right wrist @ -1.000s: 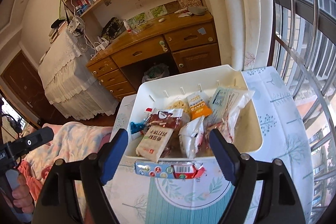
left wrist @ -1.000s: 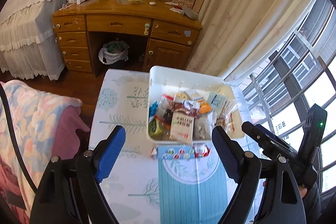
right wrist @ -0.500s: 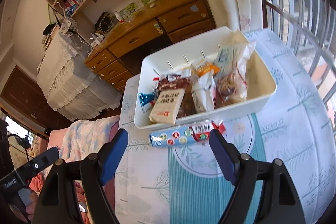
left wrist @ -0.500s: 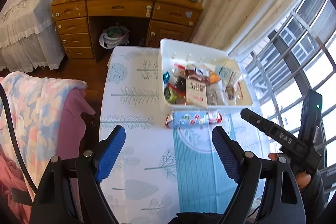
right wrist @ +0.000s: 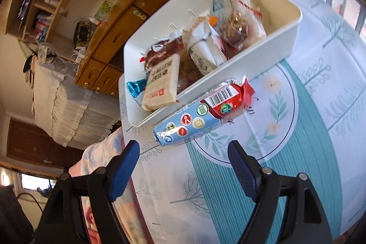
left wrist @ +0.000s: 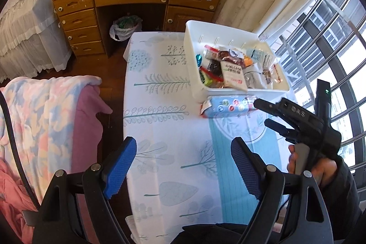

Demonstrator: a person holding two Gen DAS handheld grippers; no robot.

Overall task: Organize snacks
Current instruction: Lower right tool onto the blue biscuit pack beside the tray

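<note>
the blue-and-red biscuit pack (right wrist: 203, 111), the only snack outside the bin, lay on the tablecloth (left wrist: 173, 152) touching the near wall of the one white bin (right wrist: 228, 65). its long axis ran crosswise just beyond the right gripper (right wrist: 184, 166), the nearer one, jaws wide and empty. the left gripper (left wrist: 183, 164) hung farther back, also wide, empty.

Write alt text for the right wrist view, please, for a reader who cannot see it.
An open right claw hovers over a blue-and-red snack packet lying on the tablecloth beside a white bin full of snacks. A wooden desk stands behind.
</note>
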